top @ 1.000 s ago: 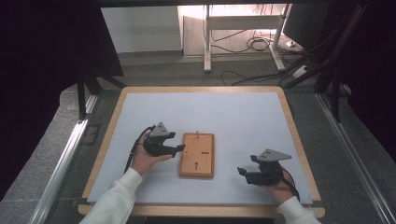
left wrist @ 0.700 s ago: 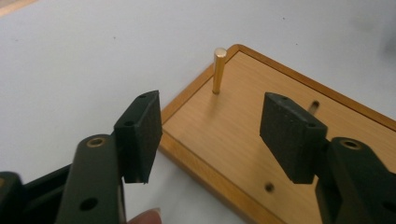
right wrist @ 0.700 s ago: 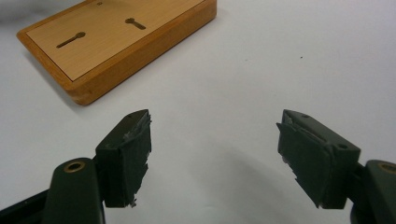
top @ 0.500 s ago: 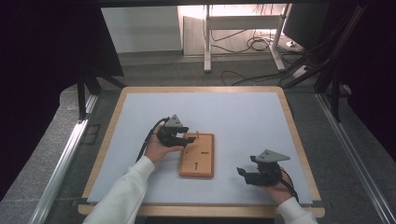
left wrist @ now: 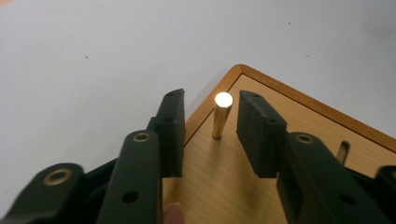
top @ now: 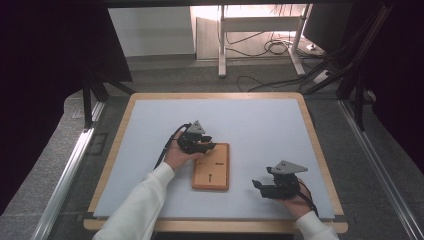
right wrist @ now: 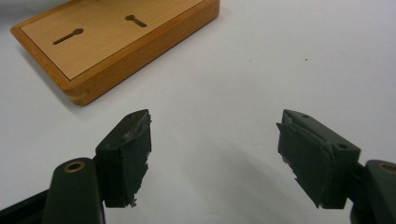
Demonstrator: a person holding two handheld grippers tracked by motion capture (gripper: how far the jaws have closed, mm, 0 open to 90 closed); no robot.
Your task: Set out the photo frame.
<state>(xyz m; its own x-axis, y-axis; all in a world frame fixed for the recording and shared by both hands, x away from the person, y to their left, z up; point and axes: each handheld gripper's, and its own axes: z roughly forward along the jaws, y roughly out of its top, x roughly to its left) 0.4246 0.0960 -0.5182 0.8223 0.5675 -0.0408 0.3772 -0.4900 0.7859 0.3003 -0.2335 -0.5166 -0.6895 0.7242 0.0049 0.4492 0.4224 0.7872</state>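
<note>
My left gripper [top: 200,142] sits at the far left corner of the wooden block [top: 212,172], my left hand [top: 176,156] behind it on the pale table top [top: 260,125]. Looking along its jaws in the left gripper view, they stand partly apart with a small brass pin [left wrist: 221,115] upright between them; the pin rises from the block [left wrist: 243,182] near its corner, and there is a visible gap on each side of it, so the pads are around the pin but not touching it. A keyhole-shaped slot [left wrist: 342,152] shows in the block's top just to the right of my right-hand jaw. A fingertip [left wrist: 173,213] peeks in at the bottom edge between the jaw arms. Further right, my right gripper [top: 272,186] rests low over the bare table, well apart from the block and to its right, with my right hand [top: 295,200] behind it. In the right gripper view its jaws are spread wide with nothing between them except the white surface [right wrist: 243,93]; the block [right wrist: 116,44] lies ahead and to the left of them, showing two keyhole slots [right wrist: 68,36] in its top face.
</note>
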